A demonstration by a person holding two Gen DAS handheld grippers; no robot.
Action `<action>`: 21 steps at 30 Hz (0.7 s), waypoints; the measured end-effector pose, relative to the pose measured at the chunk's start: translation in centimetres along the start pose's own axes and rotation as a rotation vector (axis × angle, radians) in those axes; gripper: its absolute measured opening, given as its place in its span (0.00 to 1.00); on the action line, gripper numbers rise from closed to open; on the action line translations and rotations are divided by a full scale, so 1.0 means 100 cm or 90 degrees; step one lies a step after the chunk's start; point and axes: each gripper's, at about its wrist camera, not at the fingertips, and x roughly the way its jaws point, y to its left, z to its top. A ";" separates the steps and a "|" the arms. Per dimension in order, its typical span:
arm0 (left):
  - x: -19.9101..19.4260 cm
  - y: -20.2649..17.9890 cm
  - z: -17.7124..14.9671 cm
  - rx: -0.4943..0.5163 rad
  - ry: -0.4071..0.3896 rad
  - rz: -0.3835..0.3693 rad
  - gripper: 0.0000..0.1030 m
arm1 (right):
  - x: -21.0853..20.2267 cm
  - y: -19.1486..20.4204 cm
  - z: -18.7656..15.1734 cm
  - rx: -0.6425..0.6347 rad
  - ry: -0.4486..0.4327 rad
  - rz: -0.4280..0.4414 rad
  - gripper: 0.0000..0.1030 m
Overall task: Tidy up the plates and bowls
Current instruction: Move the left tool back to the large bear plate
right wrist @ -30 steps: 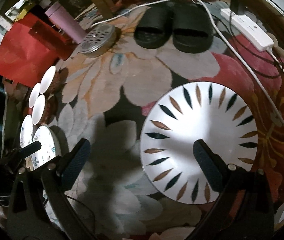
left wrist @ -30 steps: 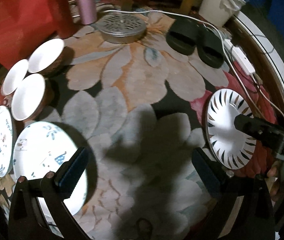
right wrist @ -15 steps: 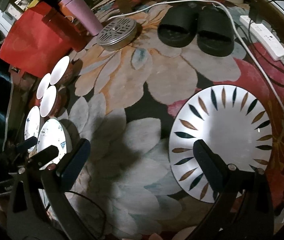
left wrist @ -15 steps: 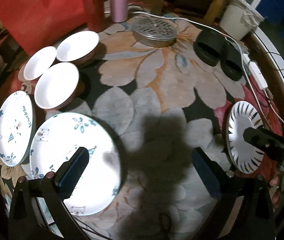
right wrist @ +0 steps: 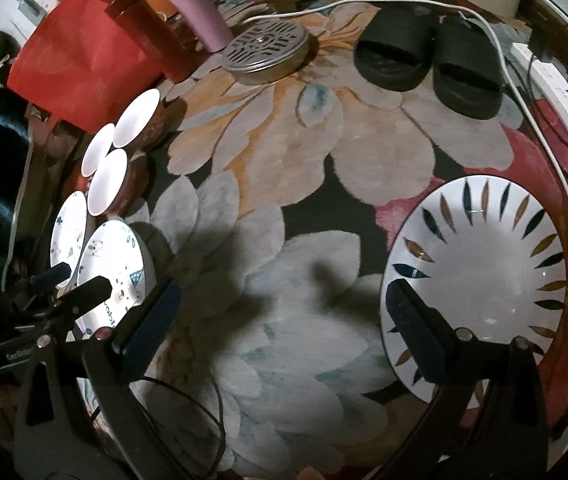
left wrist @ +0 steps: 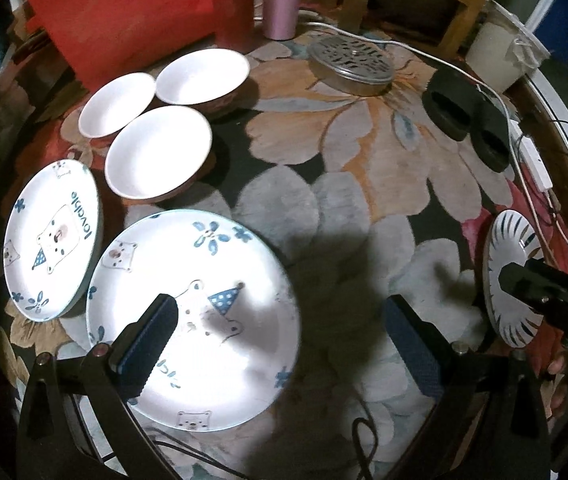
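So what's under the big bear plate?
The big bear plate lies on the floral rug, its left rim beside the smaller bear plate. Anything directly beneath it is covered.

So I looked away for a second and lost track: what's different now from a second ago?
The left gripper has swung left, open, over the large bear plate. The right gripper shifted left too, so the leaf-pattern plate now sits under its right-hand jaw only. Nothing was gripped or released. The small bear plate, three bowls and slippers haven't moved.
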 end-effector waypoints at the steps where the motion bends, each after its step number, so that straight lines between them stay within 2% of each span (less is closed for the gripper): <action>1: 0.000 0.002 -0.001 -0.002 0.001 0.002 0.99 | 0.001 0.002 0.000 -0.002 0.002 0.001 1.00; 21: 0.006 0.044 -0.012 -0.040 0.011 0.027 0.99 | 0.019 0.032 -0.004 -0.044 0.023 0.006 1.00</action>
